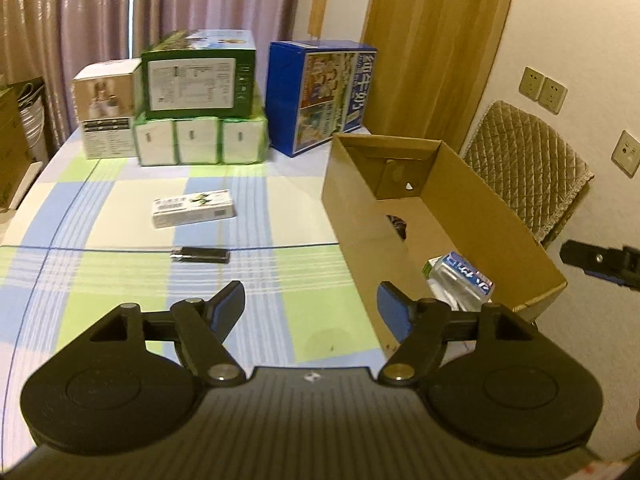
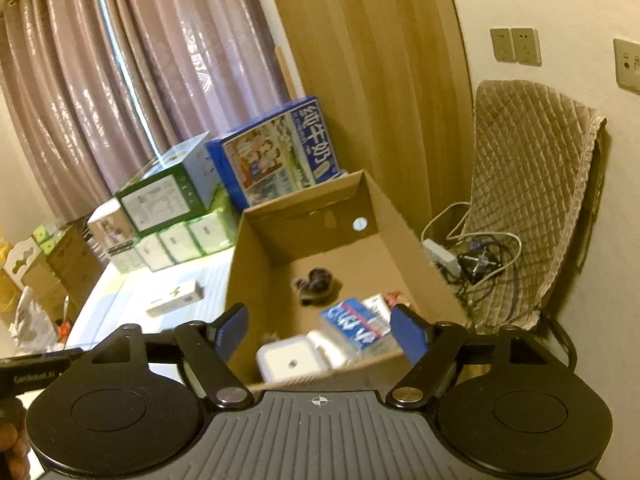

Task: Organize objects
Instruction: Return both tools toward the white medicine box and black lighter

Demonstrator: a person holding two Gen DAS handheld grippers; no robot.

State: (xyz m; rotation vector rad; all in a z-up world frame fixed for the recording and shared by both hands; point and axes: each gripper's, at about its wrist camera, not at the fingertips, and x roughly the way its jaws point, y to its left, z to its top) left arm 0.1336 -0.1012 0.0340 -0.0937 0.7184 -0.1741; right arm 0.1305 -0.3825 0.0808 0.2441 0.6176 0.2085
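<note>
Both grippers are spread and empty: the left gripper point(image 1: 312, 304) hangs over the table, the right gripper point(image 2: 320, 332) over the cardboard box point(image 2: 240, 256). Ahead of the left fingers lies a slim black lighter point(image 1: 200, 255), flat and glossy; a shallow pinch could squirt it sideways. Beyond, a white-green carton point(image 1: 194, 208).

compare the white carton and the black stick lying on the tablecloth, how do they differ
The white carton is pale with printed labels and green artwork; the black stick is plain dark with a shiny left end. The carton is a thicker box shape, while the stick is flatter and thinner. The carton lies farther from the left tool; the stick lies nearer. Both lie flat, outside the cardboard box.
</note>
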